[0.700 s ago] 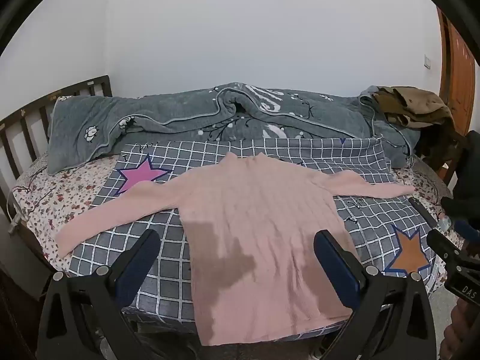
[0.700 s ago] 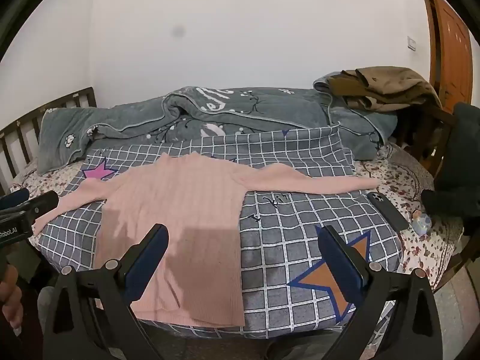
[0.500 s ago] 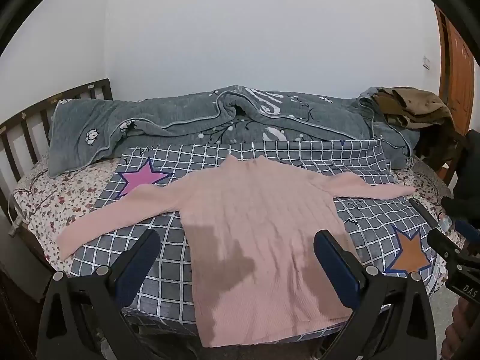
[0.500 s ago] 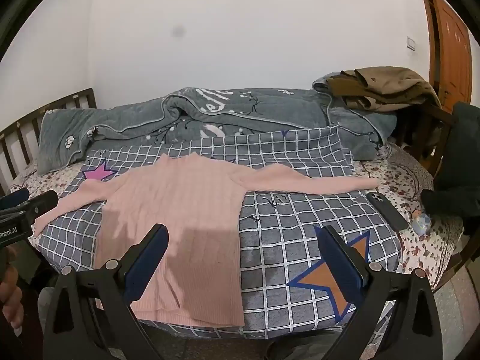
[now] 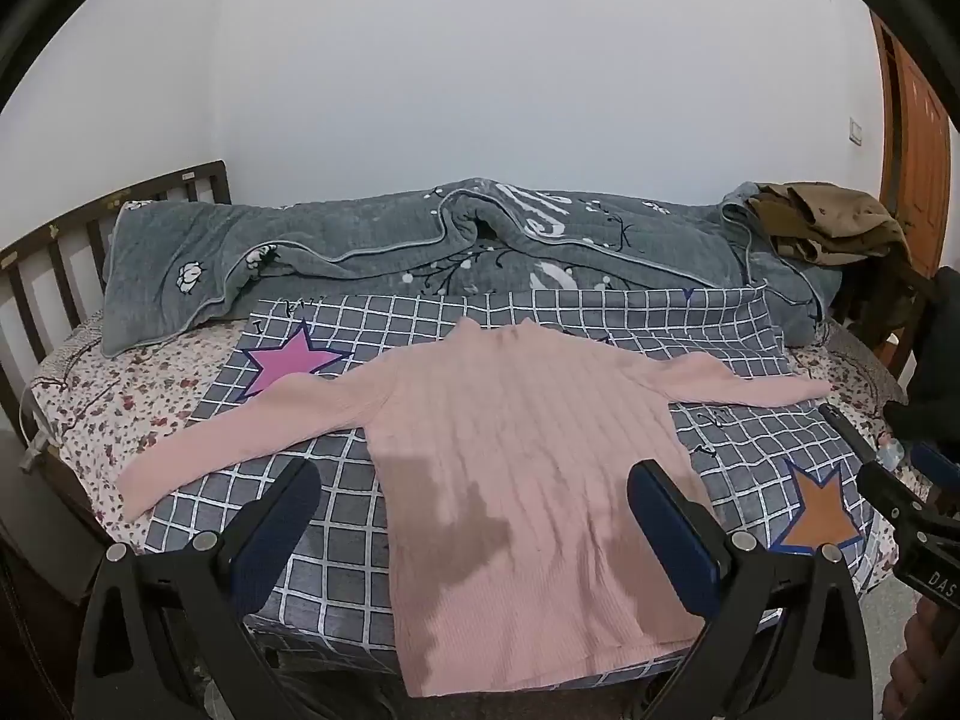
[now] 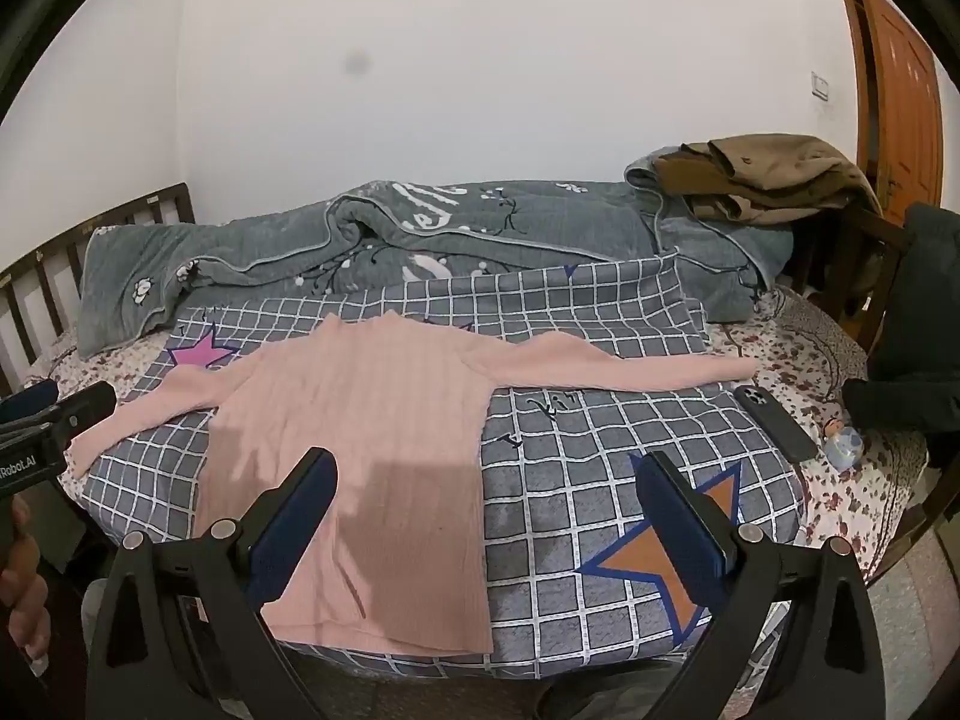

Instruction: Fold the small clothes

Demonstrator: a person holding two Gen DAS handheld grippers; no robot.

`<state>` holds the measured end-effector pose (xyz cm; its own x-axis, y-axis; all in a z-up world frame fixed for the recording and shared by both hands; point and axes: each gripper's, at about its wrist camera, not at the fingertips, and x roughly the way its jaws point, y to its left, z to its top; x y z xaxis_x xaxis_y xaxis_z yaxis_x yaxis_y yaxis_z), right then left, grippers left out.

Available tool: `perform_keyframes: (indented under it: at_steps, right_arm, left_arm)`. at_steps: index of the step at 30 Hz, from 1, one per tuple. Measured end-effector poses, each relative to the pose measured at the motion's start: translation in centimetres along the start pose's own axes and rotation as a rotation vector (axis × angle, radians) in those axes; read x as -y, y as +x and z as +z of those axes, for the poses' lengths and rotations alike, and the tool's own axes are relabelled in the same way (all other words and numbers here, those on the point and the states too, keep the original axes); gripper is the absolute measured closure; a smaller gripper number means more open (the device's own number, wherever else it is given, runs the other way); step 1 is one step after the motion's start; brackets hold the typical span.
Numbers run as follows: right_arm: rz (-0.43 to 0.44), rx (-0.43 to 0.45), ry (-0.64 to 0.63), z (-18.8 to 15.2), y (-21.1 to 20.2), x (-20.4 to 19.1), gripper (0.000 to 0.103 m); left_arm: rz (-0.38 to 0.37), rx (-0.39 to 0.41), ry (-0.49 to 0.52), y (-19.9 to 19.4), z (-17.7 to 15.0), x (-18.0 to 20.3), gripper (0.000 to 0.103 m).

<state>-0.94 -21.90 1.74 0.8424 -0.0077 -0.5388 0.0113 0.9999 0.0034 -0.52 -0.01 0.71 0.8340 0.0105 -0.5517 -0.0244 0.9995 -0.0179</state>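
- Two grippers up, both tilted down over the near edge of the bed (image 5: pixel 78 384), and nothing is in either one.
- Left gripper (image 5: pixel 474 516): jaws spread wide, blue pads (image 5: pixel 282 516) clear of the cloth, hovering above the sweater's hem.
- Right gripper (image 6: pixel 486 516): jaws just as wide, empty, one finger over the sweater's lower part, the other over the checked sheet.
- Sweater (image 5: pixel 516 456), pink and ribbed, lies flat and face up on the checked sheet (image 5: pixel 384 324), collar at 12 o'clock, hem at 6 o'clock hanging a touch over the near edge.
- Sleeves are out: in the left view one runs to 8 o'clock, its cuff reaching onto the floral bedsheet; the other stretches to 3 o'clock.
- A dark shadow falls across the lower half of the sweater in both views.
- Pink star (image 5: pixel 288 360) on the sheet sits at 10 o'clock from the sweater, just beside the sleeve; orange star (image 6: pixel 672 564) is at 4 o'clock, between the right gripper's fingers in its own view.
- Grey quilt (image 5: pixel 420 252) is bunched along the wall at 12 o'clock, with brown clothes (image 6: pixel 762 180) heaped on its end at 2 o'clock.
- Phone (image 6: pixel 774 420) lies on the bed at 3 o'clock, just past the sleeve's cuff, apart from it.
- Each view catches the other gripper at its edge, with a bit of a hand (image 6: pixel 24 600) behind it.
- Wooden door (image 6: pixel 900 90) stands at the far right.
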Motion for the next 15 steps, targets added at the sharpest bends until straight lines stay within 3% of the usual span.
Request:
perform_keyframes:
  at_steps: [15]
  right_arm:
    - [0.005,0.012,0.003,0.26,-0.79,-0.95,0.004]
  left_arm:
    - [0.004,0.004,-0.001,-0.66,0.1,0.02,0.0]
